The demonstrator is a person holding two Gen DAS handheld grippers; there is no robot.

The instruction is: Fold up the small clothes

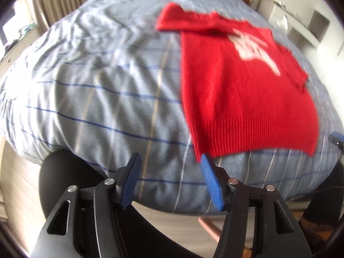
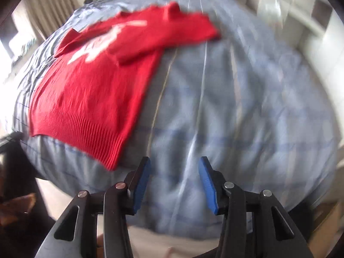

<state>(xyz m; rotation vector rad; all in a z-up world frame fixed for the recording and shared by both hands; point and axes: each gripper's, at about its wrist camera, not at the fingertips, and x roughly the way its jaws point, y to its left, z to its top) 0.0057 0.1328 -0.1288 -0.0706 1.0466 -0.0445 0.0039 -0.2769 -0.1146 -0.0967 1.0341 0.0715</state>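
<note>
1. Red knitted wool or a similar yarn makes up the small sweater (image 1: pixel 243 90), so it will likely handle as light, soft and floppy. It should drape and sag when lifted rather than hold a shape, and the knit should give the blue pads some grip.
2. Good places to take hold, as a judgement: the two corners of the ribbed hem (image 1: pixel 253 135), which is thicker and lies nearest the tongs, or the sleeve ends for folding them inward.
3. Appearance: bright red, with a white pattern (image 1: pixel 251 49) on the chest, blurred beyond reading. One long sleeve (image 1: pixel 185 22) stretches out sideways near the collar; the other sleeve (image 1: pixel 294 68) lies partly against the body. Ribbing runs along the bottom edge.
4. Location: the sweater lies spread flat, front up, on a bed covered by a pale blue checked duvet (image 1: pixel 96 81), with the hem towards the near edge of the bed.
5. Left tongs (image 1: pixel 169 163): spread wide and holding nothing, hovering just off the hem's near corner.
6. Right tongs (image 2: pixel 174 165): also wide apart and holding nothing, over bare duvet just beside the hem's other corner (image 2: pixel 111 163).
7. Both views are motion-blurred.
</note>
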